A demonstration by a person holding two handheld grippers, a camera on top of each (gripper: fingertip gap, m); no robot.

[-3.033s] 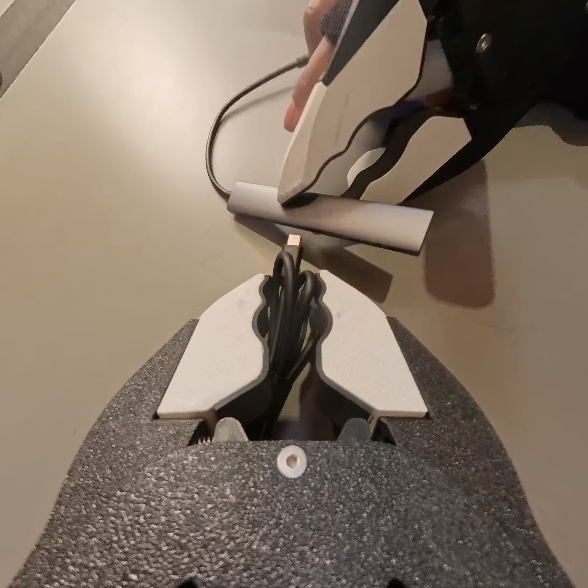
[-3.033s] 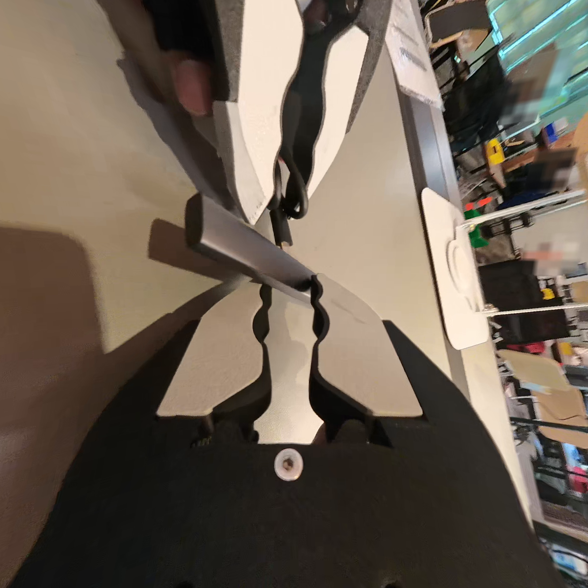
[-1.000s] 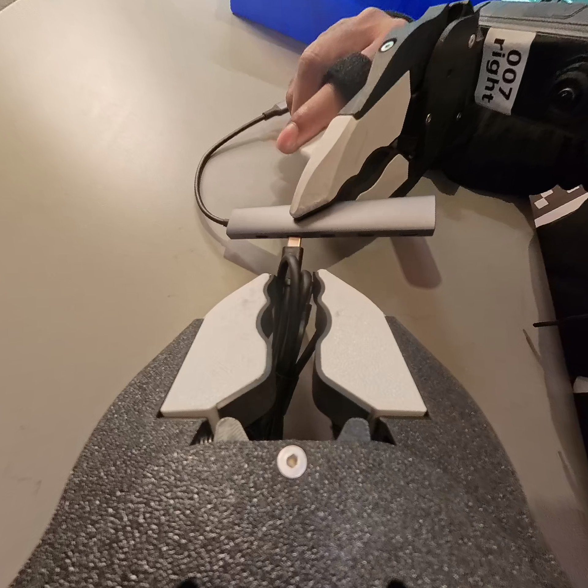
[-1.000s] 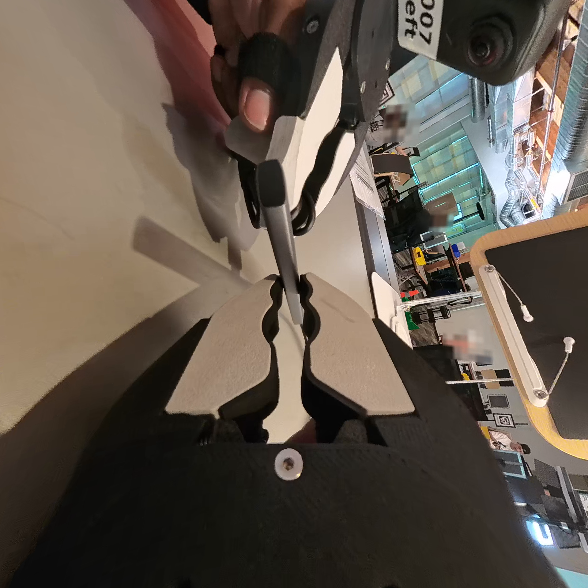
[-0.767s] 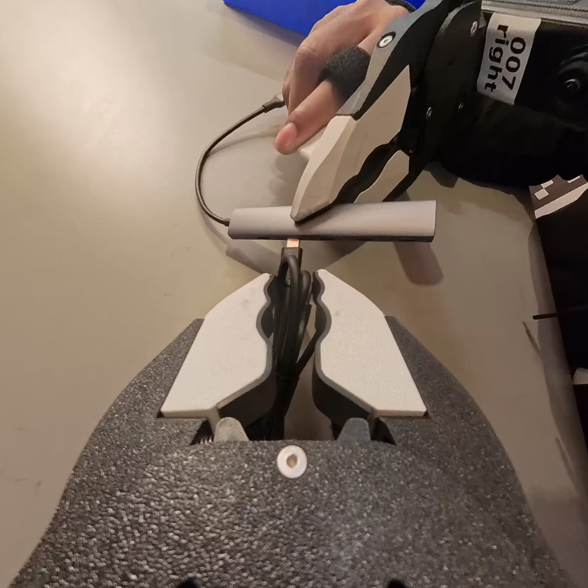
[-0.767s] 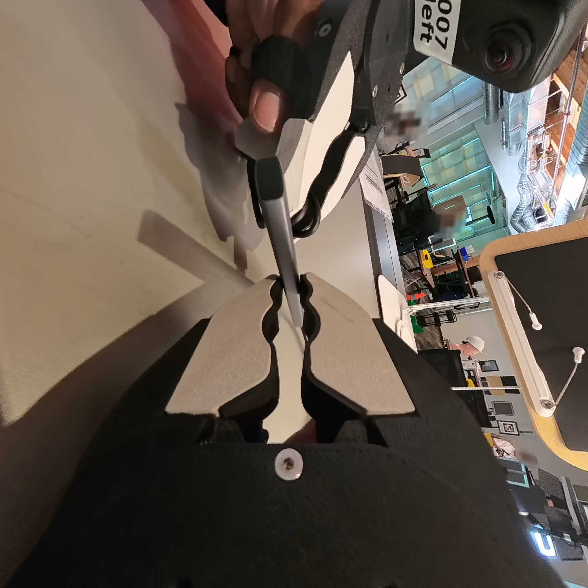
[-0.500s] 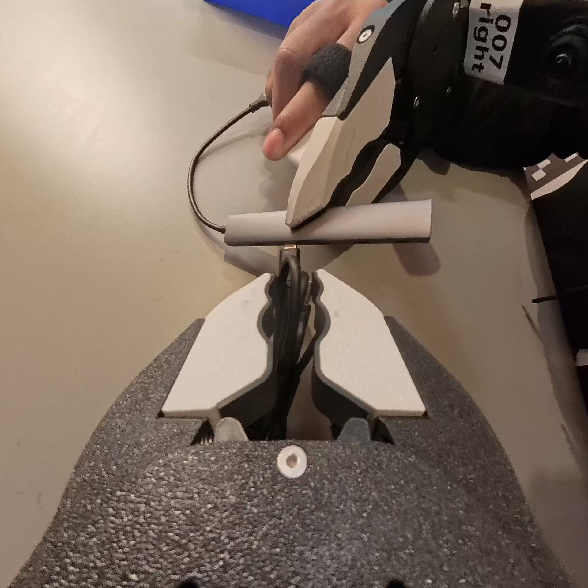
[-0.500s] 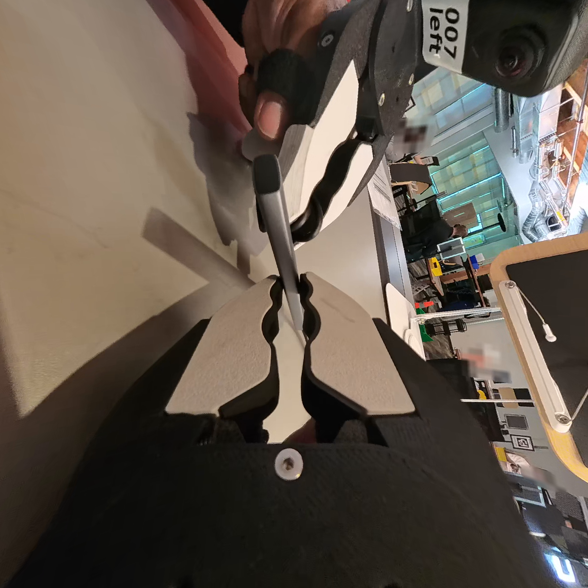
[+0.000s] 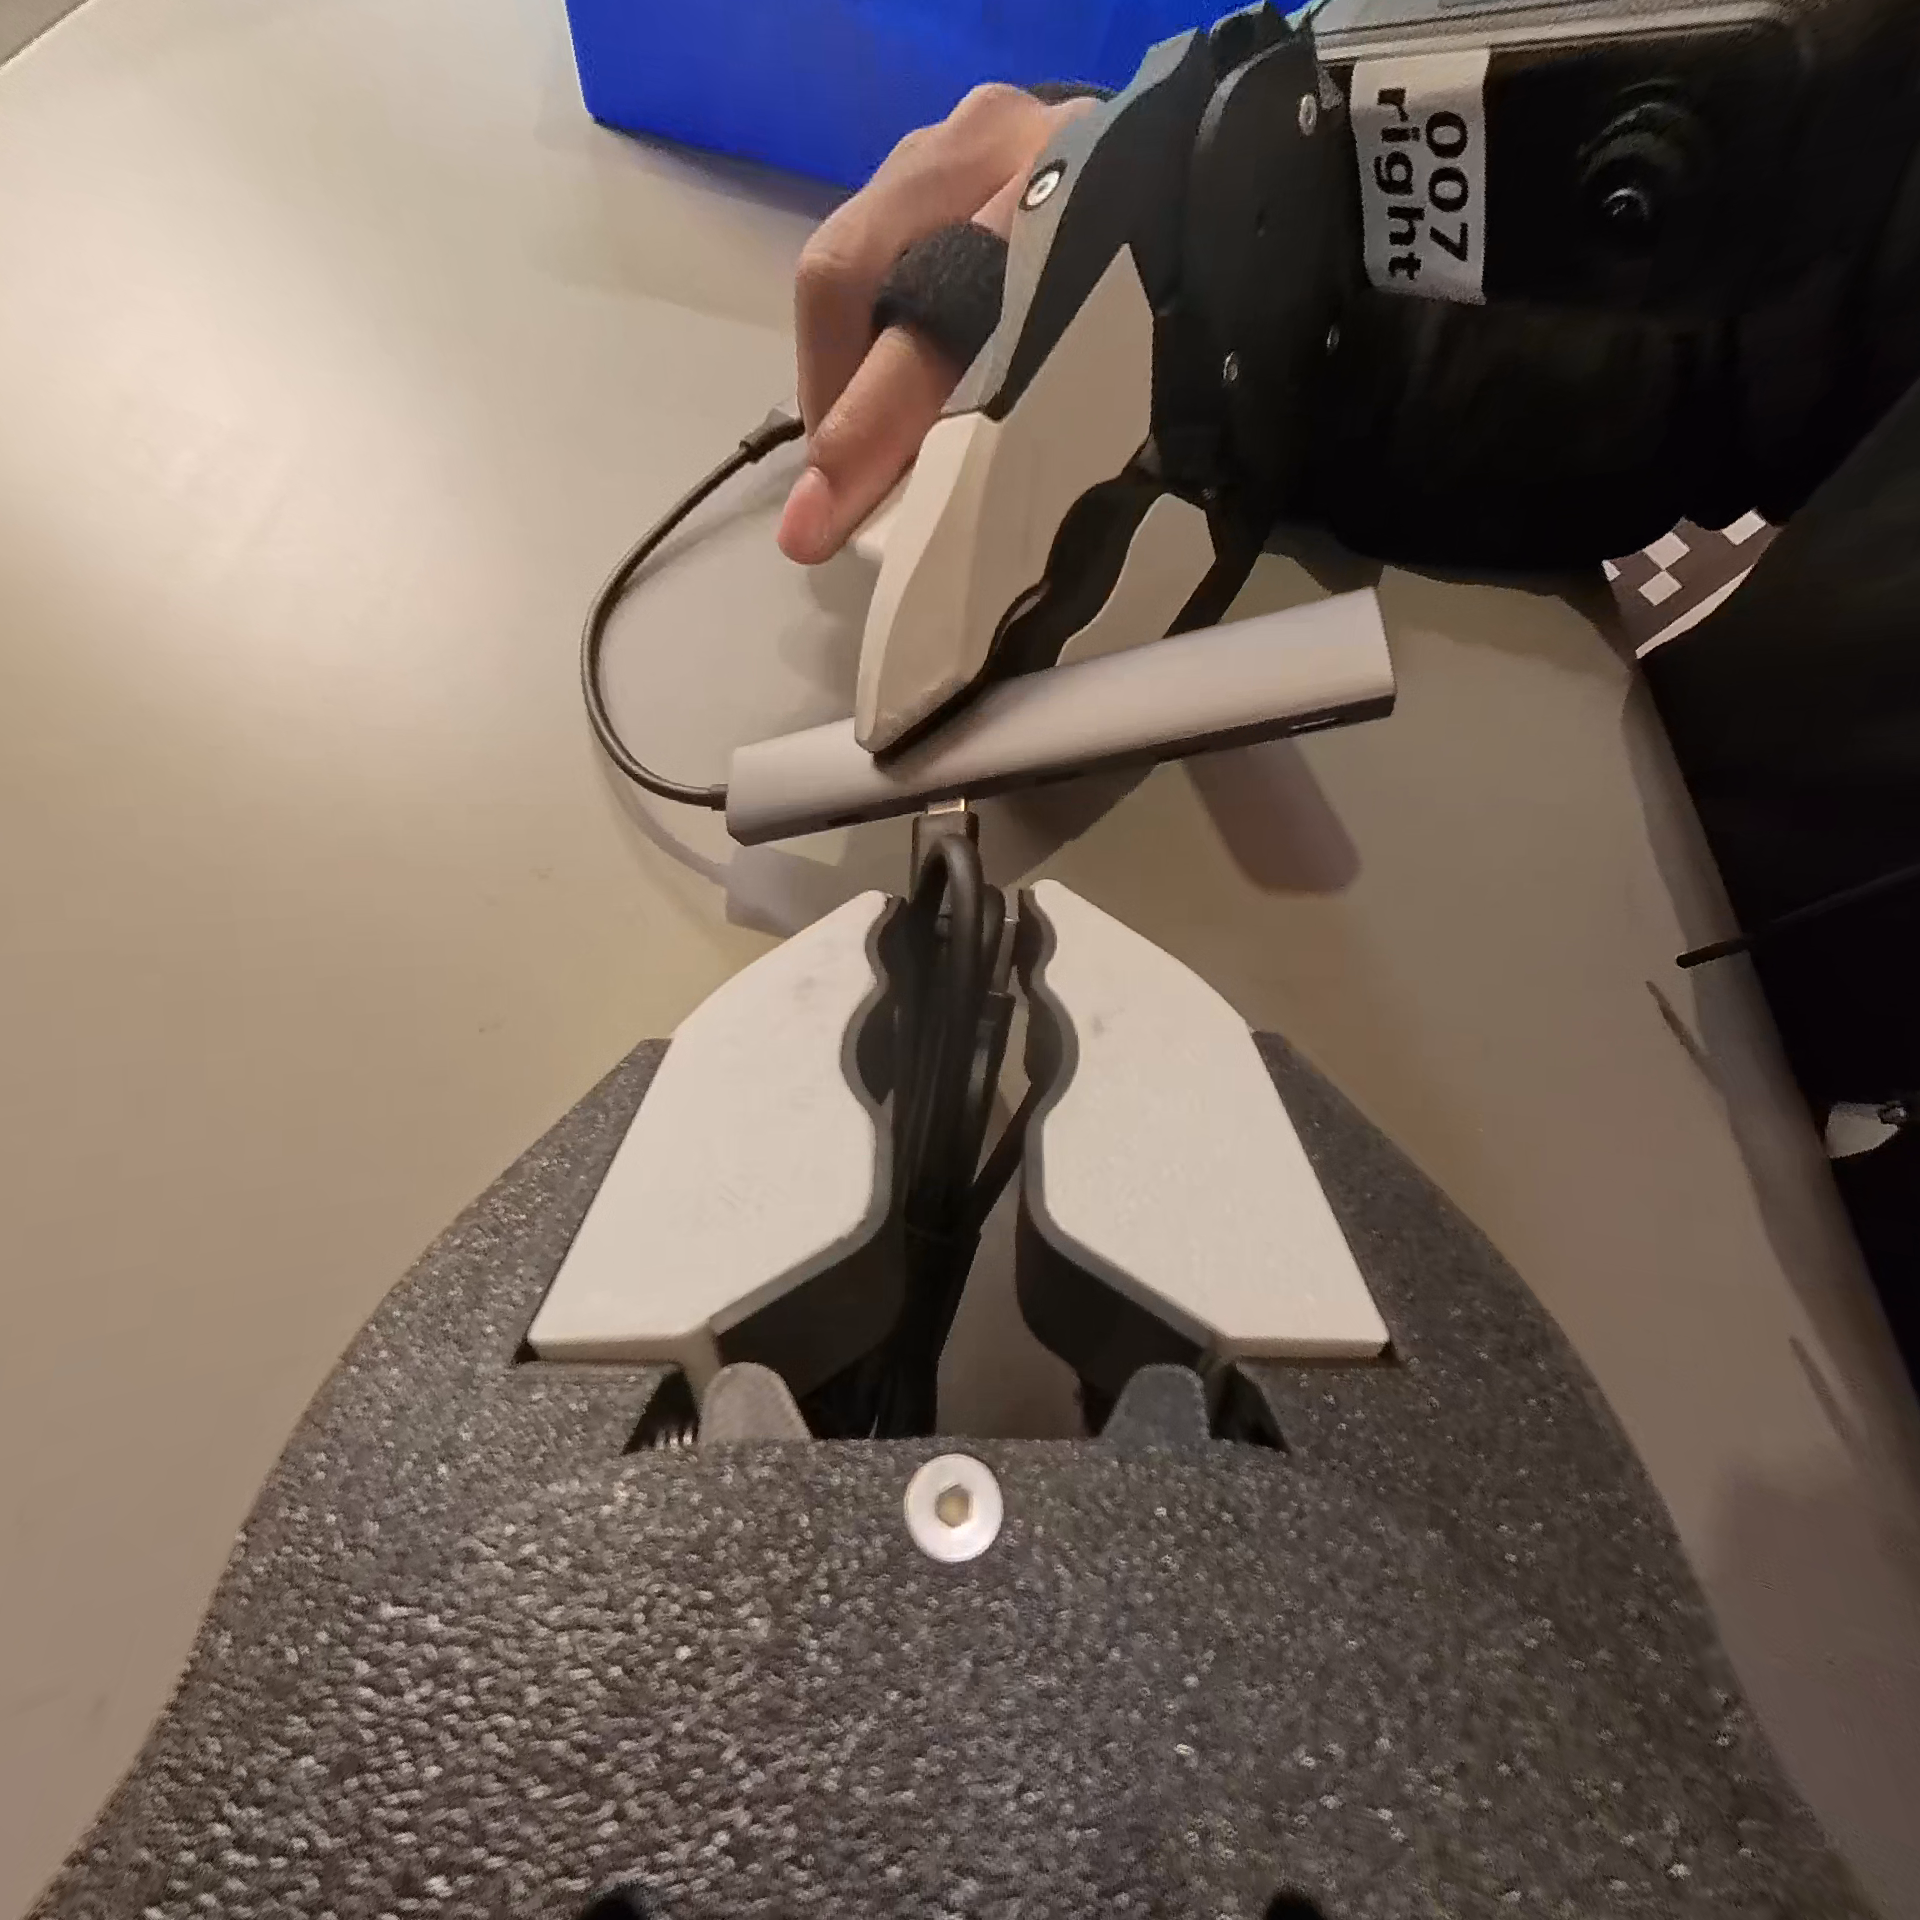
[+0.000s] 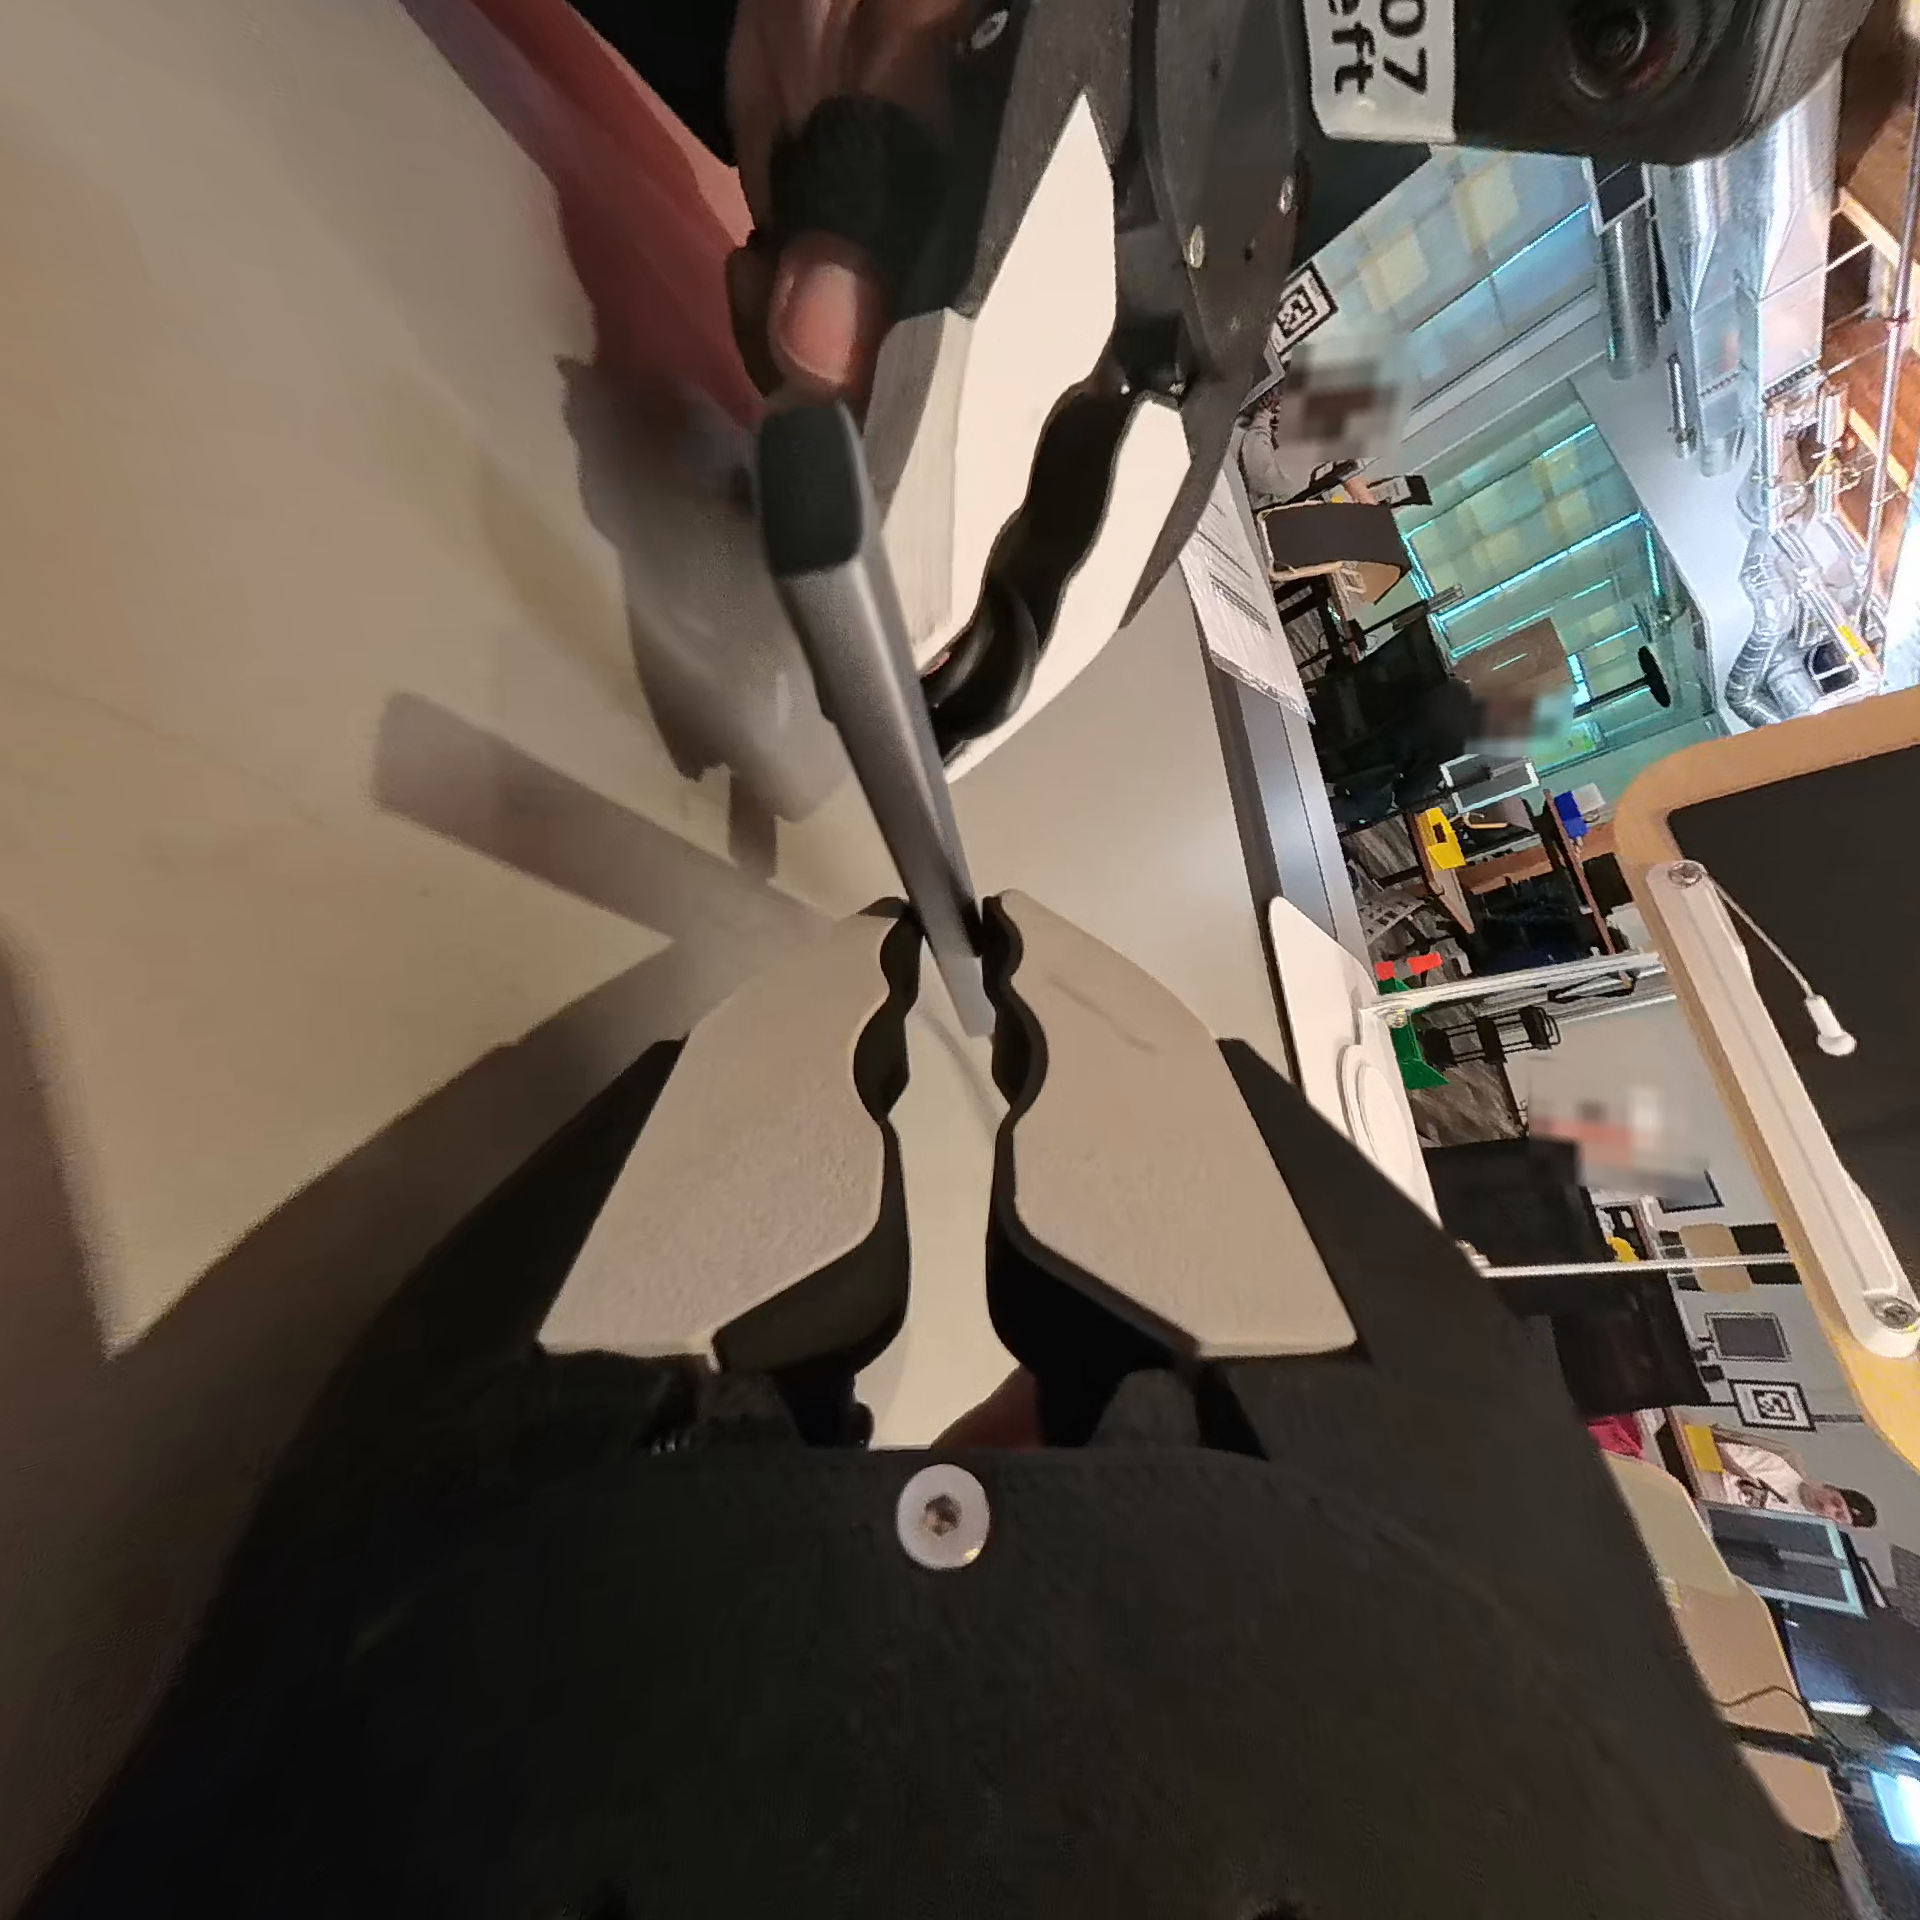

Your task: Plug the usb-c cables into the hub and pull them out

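Note:
A grey bar-shaped hub (image 9: 1122,707) is held above the beige table, tilted with its right end higher. My right gripper (image 10: 951,920) is shut on the hub (image 10: 883,717) near its middle; it shows in the left wrist view (image 9: 914,717) clamping the hub from above. My left gripper (image 9: 956,904) is shut on a looped black usb-c cable (image 9: 951,997). The cable's metal plug (image 9: 948,808) sits in a port on the hub's near side. The hub's own short black lead (image 9: 623,644) curves away to the left.
A blue box (image 9: 790,73) stands at the table's far edge. A reddish box (image 10: 623,177) lies behind the left gripper in the right wrist view. A white flat stand (image 10: 1340,1029) sits near the table's edge, with a room of desks and people beyond.
The hub was lifted off the table and my right gripper closed on it. The plug tip, bare before, has gone into the hub's port. The hub has now tilted, right end up.

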